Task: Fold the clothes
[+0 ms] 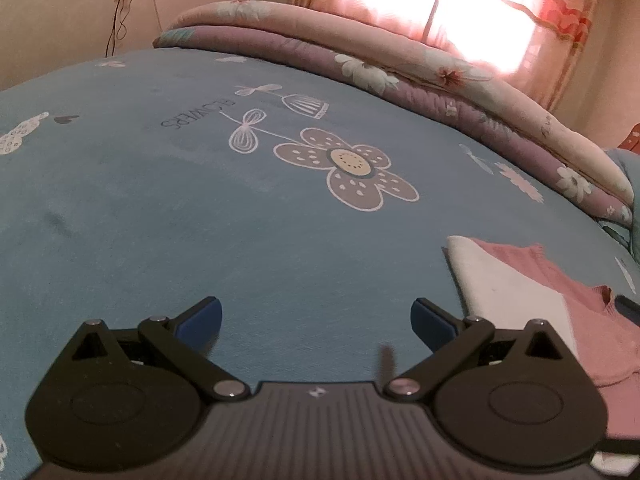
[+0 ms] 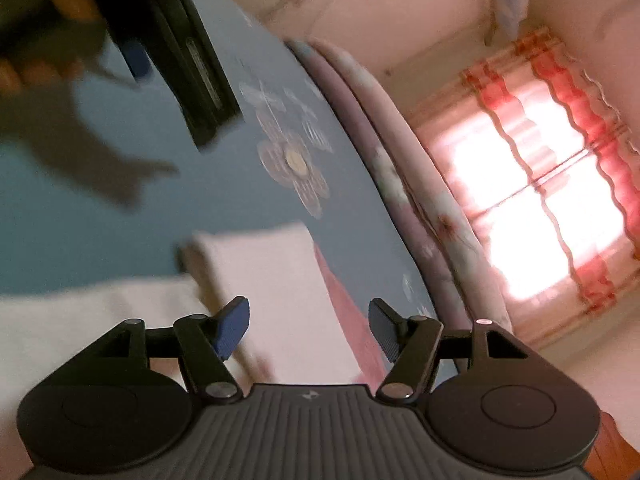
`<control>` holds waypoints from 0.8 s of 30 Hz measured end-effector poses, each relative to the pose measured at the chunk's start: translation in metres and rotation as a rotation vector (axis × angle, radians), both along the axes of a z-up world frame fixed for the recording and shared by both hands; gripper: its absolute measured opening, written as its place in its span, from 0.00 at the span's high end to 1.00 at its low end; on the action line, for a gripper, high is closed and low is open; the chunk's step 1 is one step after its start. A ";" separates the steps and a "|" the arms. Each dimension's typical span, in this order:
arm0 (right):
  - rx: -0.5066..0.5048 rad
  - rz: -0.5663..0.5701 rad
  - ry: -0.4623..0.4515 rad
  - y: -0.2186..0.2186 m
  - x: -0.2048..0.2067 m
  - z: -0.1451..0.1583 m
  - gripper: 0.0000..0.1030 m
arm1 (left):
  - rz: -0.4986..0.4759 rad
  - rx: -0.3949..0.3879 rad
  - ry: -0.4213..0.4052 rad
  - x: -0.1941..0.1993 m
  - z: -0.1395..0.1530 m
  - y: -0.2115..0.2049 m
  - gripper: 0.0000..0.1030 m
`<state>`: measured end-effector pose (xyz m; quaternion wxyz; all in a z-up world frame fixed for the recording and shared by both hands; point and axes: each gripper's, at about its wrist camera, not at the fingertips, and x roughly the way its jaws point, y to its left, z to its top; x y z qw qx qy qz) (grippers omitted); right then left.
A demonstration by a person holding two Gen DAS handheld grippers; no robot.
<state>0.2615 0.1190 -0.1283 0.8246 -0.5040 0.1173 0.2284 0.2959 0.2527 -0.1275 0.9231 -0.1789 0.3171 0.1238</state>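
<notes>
Bed covered by a blue plush sheet [image 1: 168, 208] printed with large grey-and-white flowers and the word "FLOWERS". Along the far edge lies a folded quilt, pink and mauve with pale blossoms [image 1: 360, 48]. Behind it, a bright window hung with a pink-and-red patterned curtain [image 1: 500, 12].

Left gripper [image 1: 316, 322]: black frame, blue-padded fingertips spread wide apart, nothing between them. It hangs over bare blue sheet, pointing towards the far quilt. In the right wrist view the same gripper [image 2: 136, 56] shows at upper left, blurred, with a person's hand [image 2: 24, 60] wrapped round its handle; its shadow falls on the sheet below.

The clothing: a pink knitted garment with a white panel or layer [image 1: 516, 292] lies flat on the sheet at the near right of the left wrist view, just right of the left gripper's right finger and not touching it. Whether it is one piece or two stacked cannot be told.

Right gripper [image 2: 309, 328]: fingers parted, one blue pad and one dark ribbed pad showing. It hovers above the white part of the garment [image 2: 272, 288], with a pink strip showing along the cloth's right edge. The cloth sits below the gap; the pads do not press on it. View is tilted and motion-blurred, so fine folds cannot be read.
</notes>
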 end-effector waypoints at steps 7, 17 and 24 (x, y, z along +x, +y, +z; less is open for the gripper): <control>-0.002 -0.037 0.085 -0.009 -0.003 -0.009 0.31 | -0.028 0.022 0.006 0.005 0.000 -0.008 0.02; -0.066 -0.079 -0.095 -0.045 -0.005 -0.002 0.17 | -0.100 0.103 -0.007 0.004 0.006 -0.038 0.02; -0.072 -0.152 -0.022 -0.046 0.021 -0.025 0.21 | -0.135 0.134 -0.003 0.008 0.005 -0.047 0.02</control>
